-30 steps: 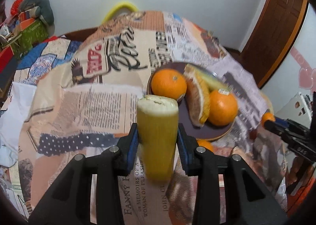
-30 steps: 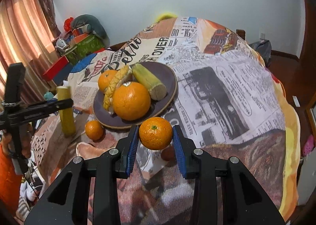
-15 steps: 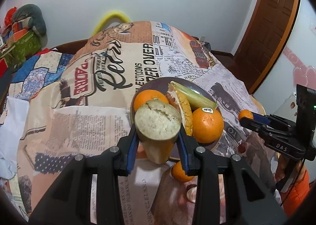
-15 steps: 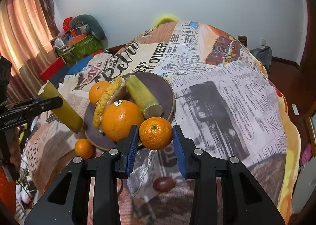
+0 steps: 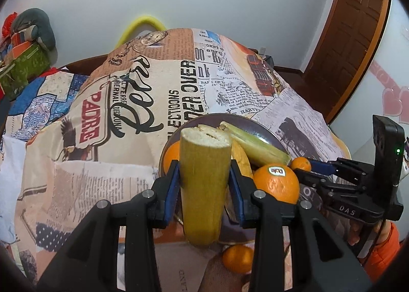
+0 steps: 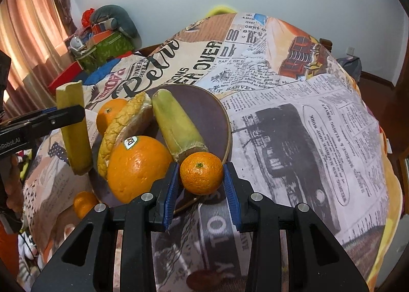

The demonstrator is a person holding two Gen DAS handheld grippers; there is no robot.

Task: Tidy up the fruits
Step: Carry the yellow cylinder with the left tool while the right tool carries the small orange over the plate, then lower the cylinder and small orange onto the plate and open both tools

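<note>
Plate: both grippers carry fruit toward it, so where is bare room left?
The plate is bare on its far right, between the cane piece and the rim. Its near left is crowded by the big orange and pomelo wedge.

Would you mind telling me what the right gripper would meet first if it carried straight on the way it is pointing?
Probably the near rim of the plate. The right gripper, jaws shut on a small mandarin, aims down towards it, with the cut green stalk just beyond. Depth is hard to judge here.
</note>
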